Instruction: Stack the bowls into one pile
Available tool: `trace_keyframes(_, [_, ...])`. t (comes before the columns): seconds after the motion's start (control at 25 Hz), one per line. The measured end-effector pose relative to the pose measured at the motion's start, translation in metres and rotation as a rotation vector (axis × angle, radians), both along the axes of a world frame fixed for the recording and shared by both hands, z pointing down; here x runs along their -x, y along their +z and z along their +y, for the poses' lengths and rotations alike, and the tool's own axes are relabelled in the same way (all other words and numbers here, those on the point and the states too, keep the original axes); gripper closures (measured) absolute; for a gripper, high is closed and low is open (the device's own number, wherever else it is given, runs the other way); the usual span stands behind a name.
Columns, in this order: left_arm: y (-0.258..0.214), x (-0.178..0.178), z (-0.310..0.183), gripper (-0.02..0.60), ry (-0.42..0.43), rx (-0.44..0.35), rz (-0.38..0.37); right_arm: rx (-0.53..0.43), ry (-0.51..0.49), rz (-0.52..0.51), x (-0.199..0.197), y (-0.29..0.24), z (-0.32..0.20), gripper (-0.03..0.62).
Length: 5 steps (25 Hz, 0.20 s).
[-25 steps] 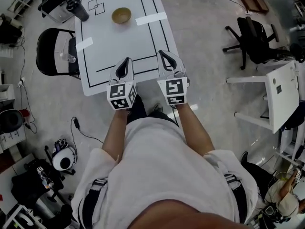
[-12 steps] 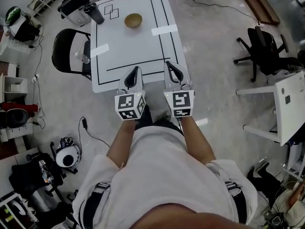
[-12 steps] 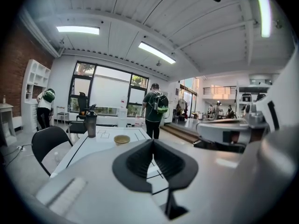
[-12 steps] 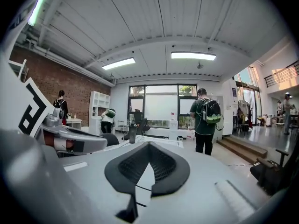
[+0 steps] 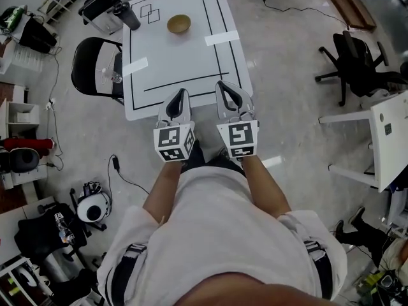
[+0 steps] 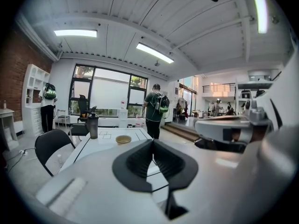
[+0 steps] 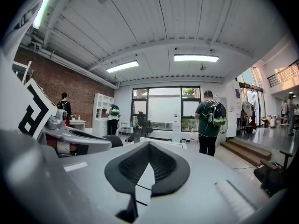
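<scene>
- Left gripper: jaws pressed together, nothing between them. Tips sit over the near edge of the white counter.
- Right gripper: jaws likewise closed tip to tip and empty, just beside the left gripper and apart from it.
- Tan bowl: upright on the counter, well ahead of both jaws, roughly in line with the left ones. Cannot tell if it is one bowl or several nested.
- Dark tumbler: ahead and left of the left jaws, near the bowl.
- Black chair: left of the left jaws, against the counter.
</scene>
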<state>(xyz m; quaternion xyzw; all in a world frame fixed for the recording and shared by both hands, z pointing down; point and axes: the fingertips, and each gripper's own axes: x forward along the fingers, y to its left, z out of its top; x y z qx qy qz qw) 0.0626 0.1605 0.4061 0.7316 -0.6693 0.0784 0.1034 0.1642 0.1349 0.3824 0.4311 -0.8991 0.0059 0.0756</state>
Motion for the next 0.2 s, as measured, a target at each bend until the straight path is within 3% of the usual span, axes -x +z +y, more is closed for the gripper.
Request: trace_keyframes(0.2, [0.0049,-0.0042,0.0068,0.578,0.044,0.022,-0.029,0.021,0.004,-0.02,0.007,0.0054,0.0114,0.595])
